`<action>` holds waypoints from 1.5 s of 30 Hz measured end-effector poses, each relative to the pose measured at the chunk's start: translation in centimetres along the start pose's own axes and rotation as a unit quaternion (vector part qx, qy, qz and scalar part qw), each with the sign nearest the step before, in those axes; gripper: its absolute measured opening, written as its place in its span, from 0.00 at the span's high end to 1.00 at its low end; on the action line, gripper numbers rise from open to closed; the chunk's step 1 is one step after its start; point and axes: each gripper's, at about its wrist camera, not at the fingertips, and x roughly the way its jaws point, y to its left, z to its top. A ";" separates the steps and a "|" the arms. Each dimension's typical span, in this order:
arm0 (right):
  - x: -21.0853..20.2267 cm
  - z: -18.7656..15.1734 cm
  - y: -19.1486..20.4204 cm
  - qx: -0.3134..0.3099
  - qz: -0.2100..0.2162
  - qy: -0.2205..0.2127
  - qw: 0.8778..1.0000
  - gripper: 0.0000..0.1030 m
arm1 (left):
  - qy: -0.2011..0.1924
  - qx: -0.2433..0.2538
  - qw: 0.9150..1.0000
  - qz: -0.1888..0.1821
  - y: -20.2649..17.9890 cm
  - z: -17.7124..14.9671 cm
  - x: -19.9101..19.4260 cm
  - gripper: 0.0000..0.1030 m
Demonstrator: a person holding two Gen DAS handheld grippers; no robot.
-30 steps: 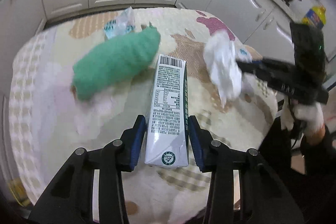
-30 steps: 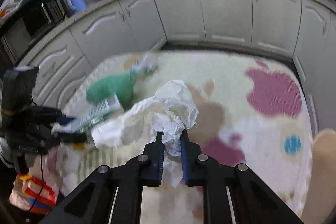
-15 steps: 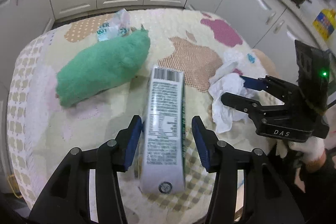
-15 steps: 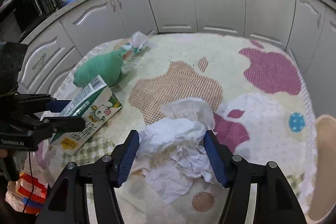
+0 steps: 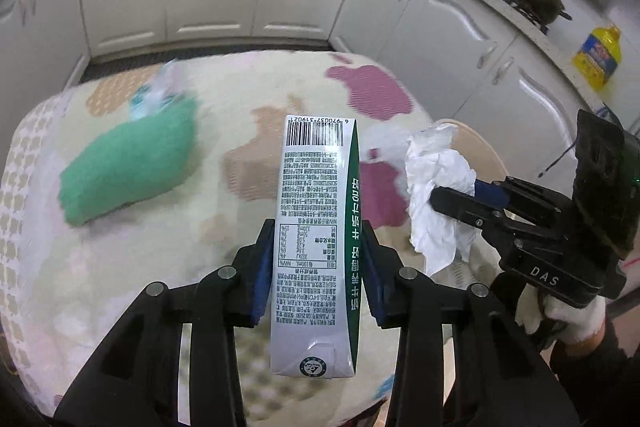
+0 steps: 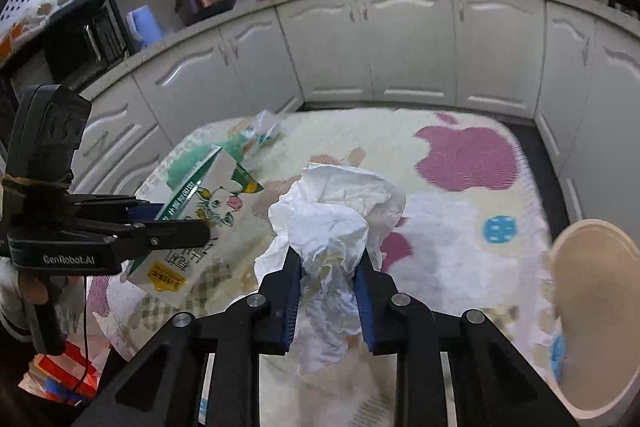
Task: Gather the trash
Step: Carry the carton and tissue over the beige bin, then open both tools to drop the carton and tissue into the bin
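Carry step: left tongs (image 5: pixel 316 263), just closed, clamp the milk carton (image 5: pixel 316 239) above the surface (image 5: pixel 120 291); right tongs (image 6: pixel 326 291), just closed, pinch crumpled tissue (image 6: pixel 332 223); next, likely a bin drop.

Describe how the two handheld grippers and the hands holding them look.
Both grippers, the left gripper and the right gripper, are black, with blue finger pads. The right reads "DAS", the left "GenRobot.AI". A thin black cable hangs from the left. White gloves, dark sleeves.
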 end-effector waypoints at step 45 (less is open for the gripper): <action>-8.8 -7.5 -23.4 0.196 -0.211 0.011 0.958 0.53 | 0.048 0.055 0.990 -0.118 -21.8 8.4 17.5 0.64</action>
